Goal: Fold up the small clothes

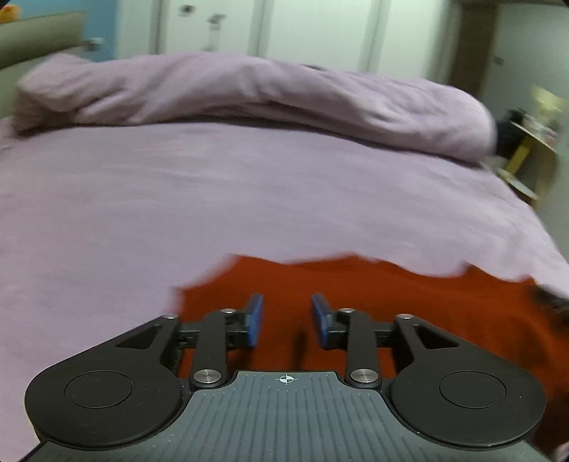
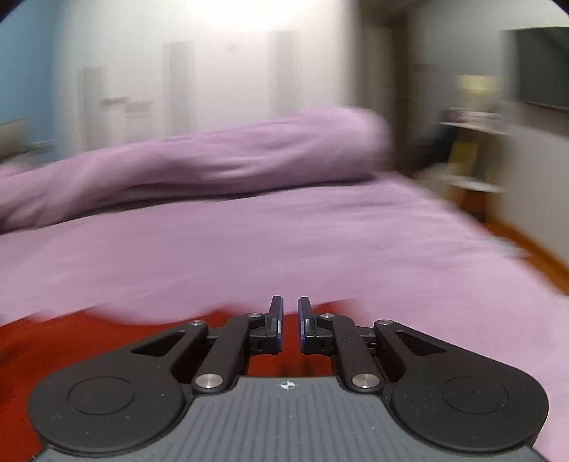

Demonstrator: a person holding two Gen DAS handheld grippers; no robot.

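Note:
A red garment (image 1: 409,295) lies flat on the lilac bed sheet (image 1: 177,199), near the bed's front edge. My left gripper (image 1: 287,312) is open above its left part, with the blue pads apart and nothing between them. In the right wrist view the same red garment (image 2: 64,341) lies under and left of my right gripper (image 2: 290,316). Its jaws stand a narrow gap apart and hold nothing. Both views are blurred by motion.
A rolled lilac duvet (image 1: 266,92) lies across the far side of the bed. A bedside shelf (image 1: 530,149) with small items stands at the right. White wardrobe doors (image 1: 320,32) are behind. Wooden floor (image 2: 526,245) shows right of the bed.

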